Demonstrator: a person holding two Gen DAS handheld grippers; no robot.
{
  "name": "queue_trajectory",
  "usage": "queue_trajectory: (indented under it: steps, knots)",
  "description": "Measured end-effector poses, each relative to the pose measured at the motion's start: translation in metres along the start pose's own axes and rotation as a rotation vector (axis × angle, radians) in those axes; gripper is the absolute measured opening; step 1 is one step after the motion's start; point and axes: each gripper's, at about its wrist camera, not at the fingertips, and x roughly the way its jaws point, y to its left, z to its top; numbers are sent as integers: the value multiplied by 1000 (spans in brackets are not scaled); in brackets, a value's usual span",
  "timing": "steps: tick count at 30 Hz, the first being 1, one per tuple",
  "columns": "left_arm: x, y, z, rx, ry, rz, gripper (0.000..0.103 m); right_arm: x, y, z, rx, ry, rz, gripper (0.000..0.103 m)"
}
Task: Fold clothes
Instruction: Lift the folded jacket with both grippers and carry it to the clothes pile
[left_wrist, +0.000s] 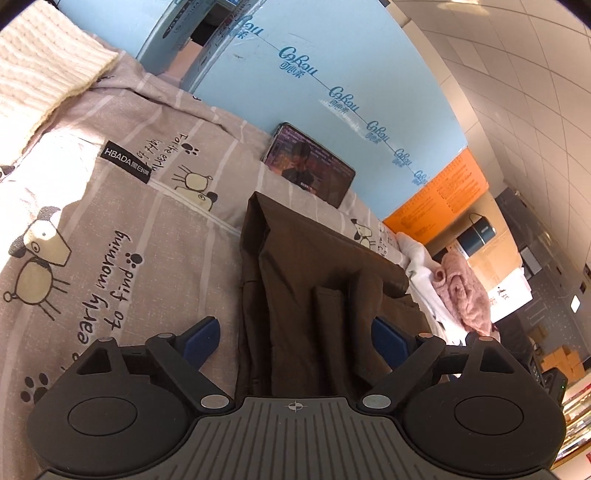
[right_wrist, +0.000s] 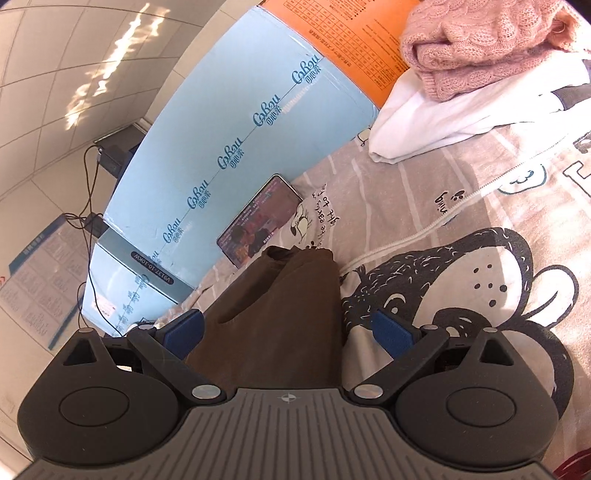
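Folded dark-brown cloth garment (left_wrist: 295, 273) on grey cartoon-print bedsheet (left_wrist: 110, 221); left gripper (left_wrist: 295, 341), right gripper (right_wrist: 287, 334) spread wide, gripping nothing, straddling garment.

I seem to be in a makeshift room rather than a tidy home: a bed with a cartoon-dog duvet cover (left_wrist: 110, 229) pushed against stacked shipping cartons (right_wrist: 229, 147), a phone (left_wrist: 308, 164) propped there, tiled walls (right_wrist: 74, 66), more boxes beyond.

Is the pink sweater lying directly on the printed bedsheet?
No, in the right wrist view the pink sweater rests on top of a folded white garment, which lies on the bedsheet.
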Motion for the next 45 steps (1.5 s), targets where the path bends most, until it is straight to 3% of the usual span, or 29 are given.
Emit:
queue_trajectory:
  steps: [5,7,10,19,20,22,24,27,29,34,38,43,45]
  knots:
    - [4,1,-1,-1,7,-31,93,8,8,-4,-66,78,24,100]
    - [8,0,-2,-12,20,-70,95,11,11,-7,-81,136,74,100]
    - [16,-3,-3,-24,37,-124,96,16,19,-12,-136,187,74,101]
    - [33,-29,-15,59,55,-163,100,16,23,-16,-105,259,224,99]
    - [33,-31,-16,75,48,-146,99,16,25,-17,-110,263,225,97]
    - [32,-36,-19,100,33,-103,90,17,25,-17,-111,255,190,82]
    - [31,-42,-23,131,26,-76,83,17,21,-16,-95,242,153,51]
    - [28,-54,-32,181,23,-67,82,14,13,-14,-58,212,131,35]
    - [24,-64,-41,212,19,-74,80,7,11,-13,-44,187,138,31]
    - [20,-82,-58,233,15,-88,51,-27,6,-15,-24,131,133,26]
    - [26,-109,-68,318,51,-109,47,-59,-2,-14,3,75,123,23]
    - [33,-145,-77,424,64,-189,34,-100,-7,-6,-7,-15,116,21]
    - [38,-160,-76,464,62,-213,33,-112,-6,1,-21,-48,106,20]
